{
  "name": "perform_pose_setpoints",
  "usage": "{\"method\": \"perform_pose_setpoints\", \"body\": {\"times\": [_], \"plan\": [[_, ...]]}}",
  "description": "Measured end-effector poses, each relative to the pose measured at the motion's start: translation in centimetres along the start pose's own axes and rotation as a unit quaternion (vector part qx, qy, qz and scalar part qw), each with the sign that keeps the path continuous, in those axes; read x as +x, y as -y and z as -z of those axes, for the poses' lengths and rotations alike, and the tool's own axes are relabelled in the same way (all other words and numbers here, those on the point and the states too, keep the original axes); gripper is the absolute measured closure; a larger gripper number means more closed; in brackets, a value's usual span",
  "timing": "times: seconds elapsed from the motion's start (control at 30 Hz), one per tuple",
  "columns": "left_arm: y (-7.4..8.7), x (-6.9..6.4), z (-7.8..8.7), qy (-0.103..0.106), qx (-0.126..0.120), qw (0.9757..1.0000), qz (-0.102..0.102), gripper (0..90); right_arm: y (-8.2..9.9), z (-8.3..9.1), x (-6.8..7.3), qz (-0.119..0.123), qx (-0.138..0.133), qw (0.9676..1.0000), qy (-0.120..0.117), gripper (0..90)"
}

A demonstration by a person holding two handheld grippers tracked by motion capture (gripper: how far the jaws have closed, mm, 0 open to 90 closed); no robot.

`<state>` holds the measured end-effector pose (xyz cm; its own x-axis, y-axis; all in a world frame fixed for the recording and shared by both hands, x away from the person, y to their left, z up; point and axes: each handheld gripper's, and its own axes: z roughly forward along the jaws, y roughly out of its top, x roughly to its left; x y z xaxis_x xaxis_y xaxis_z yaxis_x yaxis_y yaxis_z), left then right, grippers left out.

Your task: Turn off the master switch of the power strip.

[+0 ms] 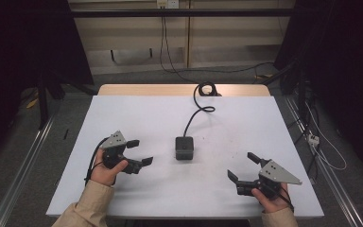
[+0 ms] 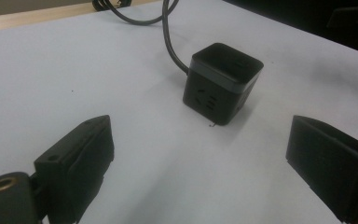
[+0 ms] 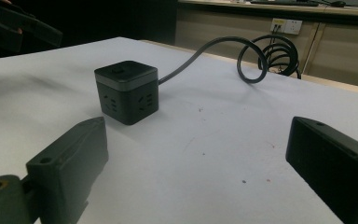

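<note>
Grippers sit to either side of a black cube [image 1: 184,148] on the bench [image 1: 137,113]. The left gripper [image 1: 140,152] is held in the person's left hand [image 1: 106,171] near the bench's left front part, its jaws spread wide with nothing between them, pointing rightward toward the cube. In the left gripper view the two black jaws rise from the bottom corners with bare white bench between them, and the cube [image 2: 223,83] stands ahead, apart from both jaws.

The right gripper [image 1: 242,166] is held in the right hand [image 1: 273,201] near the bench's right front edge, jaws likewise wide apart and empty, pointing left and away from the person. In the right gripper view the cube [image 3: 126,91] stands ahead and to the left of the jaws, well clear of them, with socket holes on its side faces.

The cube is a power-socket block standing upright near the middle of the bench, between the two grippers and a little farther from the person than either. A black cable [image 1: 196,112] runs from its far side in a curve toward the far edge of the bench, where it ends in a loose coil [image 1: 206,89]. The white bench top has a wooden strip [image 1: 146,90] along its far edge.
</note>
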<state>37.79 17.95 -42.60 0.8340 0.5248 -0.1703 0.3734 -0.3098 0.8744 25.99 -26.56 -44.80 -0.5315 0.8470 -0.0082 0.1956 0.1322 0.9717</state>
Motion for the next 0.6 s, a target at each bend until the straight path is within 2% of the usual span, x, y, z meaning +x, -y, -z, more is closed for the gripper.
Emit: {"method": "perform_pose_setpoints", "body": {"times": [0.6], "plan": [[1.8,1.0,2.6,-0.023,0.003,0.9997,0.002,7.1,0.1,0.1,-0.1,0.001,0.0,1.0,0.001,5.3]]}}
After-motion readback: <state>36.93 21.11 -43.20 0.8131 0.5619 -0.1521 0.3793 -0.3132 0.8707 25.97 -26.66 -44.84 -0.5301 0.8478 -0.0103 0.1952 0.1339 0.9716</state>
